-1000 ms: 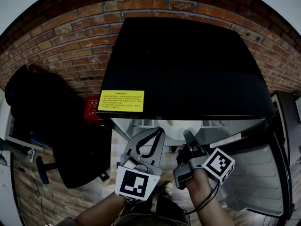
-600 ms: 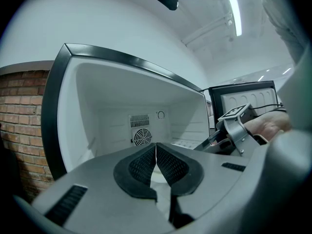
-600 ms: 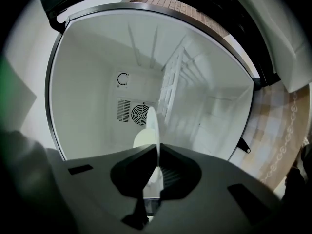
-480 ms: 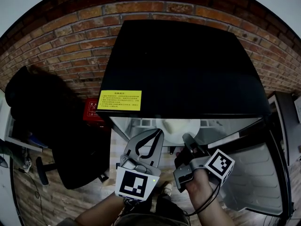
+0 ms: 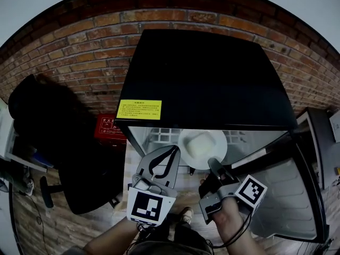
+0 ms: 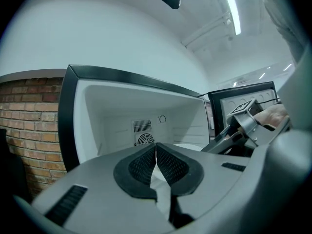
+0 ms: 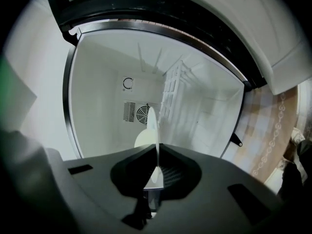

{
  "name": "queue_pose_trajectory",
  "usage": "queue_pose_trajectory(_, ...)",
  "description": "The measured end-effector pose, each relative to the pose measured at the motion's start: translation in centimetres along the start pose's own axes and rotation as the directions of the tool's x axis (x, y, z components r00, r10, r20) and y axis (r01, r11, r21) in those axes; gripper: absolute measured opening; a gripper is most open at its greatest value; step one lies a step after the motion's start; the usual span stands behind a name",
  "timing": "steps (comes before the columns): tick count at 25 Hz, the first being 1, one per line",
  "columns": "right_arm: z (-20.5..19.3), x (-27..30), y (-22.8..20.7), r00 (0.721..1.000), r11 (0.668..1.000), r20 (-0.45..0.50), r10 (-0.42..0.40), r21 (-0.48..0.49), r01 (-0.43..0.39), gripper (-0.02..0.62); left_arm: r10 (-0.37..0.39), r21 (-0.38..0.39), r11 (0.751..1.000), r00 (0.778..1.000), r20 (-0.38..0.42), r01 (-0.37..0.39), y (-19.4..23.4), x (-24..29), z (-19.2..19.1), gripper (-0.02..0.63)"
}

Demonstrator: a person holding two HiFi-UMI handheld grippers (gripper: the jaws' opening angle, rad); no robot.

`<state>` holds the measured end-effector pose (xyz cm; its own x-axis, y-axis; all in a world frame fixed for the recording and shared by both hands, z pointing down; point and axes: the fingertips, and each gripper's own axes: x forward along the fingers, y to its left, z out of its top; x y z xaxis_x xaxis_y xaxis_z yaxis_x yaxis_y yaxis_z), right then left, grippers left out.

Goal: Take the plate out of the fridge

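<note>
Head view: the black fridge (image 5: pixel 207 78) stands against a brick wall (image 5: pixel 74 41) with its door (image 5: pixel 289 195) swung open to the right. The white plate (image 5: pixel 199 145) sits at the mouth of the compartment, just below the front edge of the fridge top. The right gripper (image 5: pixel 212 162) holds its near rim. The left gripper (image 5: pixel 176 149) hangs just beside the plate, to its left. A black office chair (image 5: pixel 53 132) and a red box (image 5: pixel 109 126) stand left of the fridge, apart from the working area.

Left gripper view: the left gripper (image 6: pixel 156 147) has its pads together with nothing between them, facing the white interior and its rear vent (image 6: pixel 142 139).

Right gripper view: the right gripper (image 7: pixel 157 152) is clamped on the plate (image 7: pixel 152 126), which shows edge-on.

Status: the door is open and the grip is made. Judged remaining: draw the plate fully clear. The open door on the right and the left gripper close alongside are the nearest obstructions.
</note>
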<state>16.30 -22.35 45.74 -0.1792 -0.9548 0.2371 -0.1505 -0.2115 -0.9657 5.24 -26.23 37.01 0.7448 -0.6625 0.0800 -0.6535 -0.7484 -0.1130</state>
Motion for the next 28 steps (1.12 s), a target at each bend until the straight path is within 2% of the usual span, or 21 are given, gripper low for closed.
queue_pose_trajectory(15,-1.4,-7.8,4.9,0.995,0.996,-0.044,0.085,-0.011,-0.086,0.031,0.029,0.033,0.999,0.998,0.048,-0.031,-1.1,-4.4,3.0,0.018)
queue_pose_trajectory(28,-2.7,-11.9,7.1,0.983,0.989,-0.106,0.15,0.005,-0.15,0.031,0.069,0.068,0.995,0.994,0.08,-0.074,-0.8,-7.8,5.4,0.018)
